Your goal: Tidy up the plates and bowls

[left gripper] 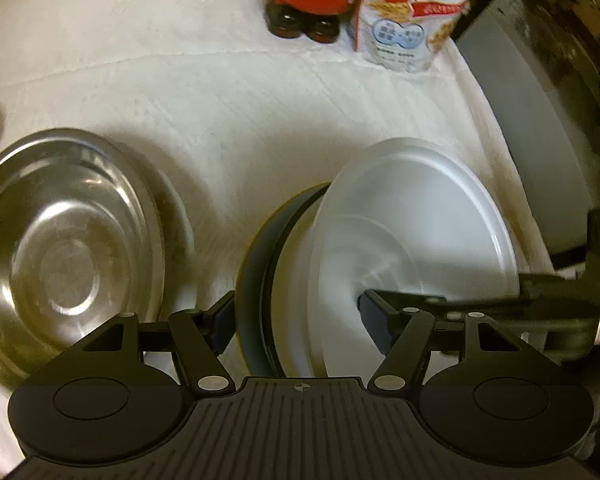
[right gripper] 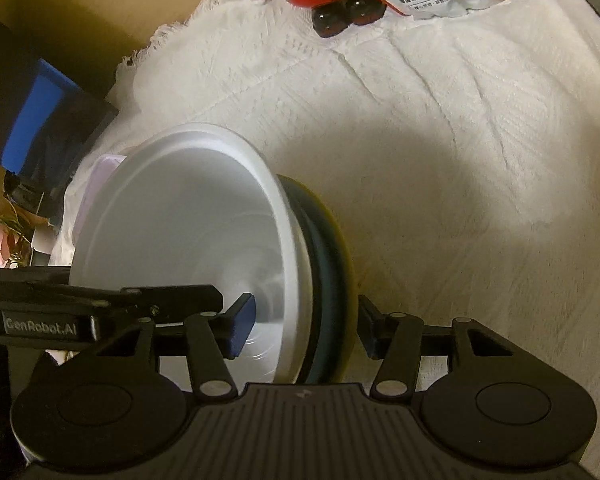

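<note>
Three nested dishes: white bowl [left gripper: 416, 216] tilted atop dark bowl [left gripper: 256, 280] and yellow plate [right gripper: 346, 268], on white cloth [left gripper: 228, 128]. Your left gripper [left gripper: 296, 320] spread wide, straddling rims, pads clear. Your right gripper [right gripper: 304, 328] astride rims; grip unclear. Steel bowl [left gripper: 68, 248] left; cereal bag [left gripper: 416, 12] far.

left gripper [left gripper: 298, 322]: matte black, ribbed plate at base with small crosshair mark at top edge, two round black housings with raised disc caps either side. slim black linkage bars, silver round rivets at pivots, triangular cut-outs in outer links. fingers [left gripper: 374, 316] dark, blue-tinted pads.

right gripper [right gripper: 304, 328]: same black build, ribbed plate, twin disc housings, silver rivets. fingers [right gripper: 242, 326] with blue pad face. other gripper's side visible at left, grey "genrobot.ai" lettering on black.
</note>
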Available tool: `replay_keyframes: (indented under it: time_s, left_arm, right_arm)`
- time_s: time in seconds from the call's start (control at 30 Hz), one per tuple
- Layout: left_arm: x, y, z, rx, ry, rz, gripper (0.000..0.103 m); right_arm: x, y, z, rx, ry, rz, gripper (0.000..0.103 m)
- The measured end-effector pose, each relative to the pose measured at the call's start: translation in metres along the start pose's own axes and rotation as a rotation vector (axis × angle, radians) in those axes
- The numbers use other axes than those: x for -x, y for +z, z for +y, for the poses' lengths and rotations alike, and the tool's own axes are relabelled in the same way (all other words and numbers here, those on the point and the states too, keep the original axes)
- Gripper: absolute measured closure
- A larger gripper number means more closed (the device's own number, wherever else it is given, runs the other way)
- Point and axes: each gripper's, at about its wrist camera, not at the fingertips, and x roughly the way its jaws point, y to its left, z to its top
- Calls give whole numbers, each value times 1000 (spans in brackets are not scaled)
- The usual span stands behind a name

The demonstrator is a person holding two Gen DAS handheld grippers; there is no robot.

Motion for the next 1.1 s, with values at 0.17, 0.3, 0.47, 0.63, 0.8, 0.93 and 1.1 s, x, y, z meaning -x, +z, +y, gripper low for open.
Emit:
replay_keyframes:
  time_s: [0.17, 0.3, 0.47, 0.63, 0.8, 0.93, 1.1]
  left_arm:
    - [-7, 2, 3, -7, -22, 20, 34]
    - [-11, 3, 3, -1, -20, 28, 33]
    - [-6, 3, 3, 7, -52, 31, 33]
    - [0, 2, -6, -20, -53, 9, 33]
    - [0, 2, -4, -8, -58, 8, 34]
    - [1, 0, -4, -13, -49, 11, 36]
    - [3, -1, -5, -8, -42, 8, 40]
  right_arm:
    - [-2, 1, -2, -9, 8, 4, 49]
    - [-3, 1, -7, -24, 17, 6, 45]
    - [0, 0, -4, -6, -4, -2, 45]
    - [4, -1, -1, 5, -11, -8, 43]
    - [4, -2, 0, 2, -14, -10, 43]
    - [4, -2, 1, 9, -21, -8, 43]
    - [4, -4, 2, 8, -25, -11, 43]
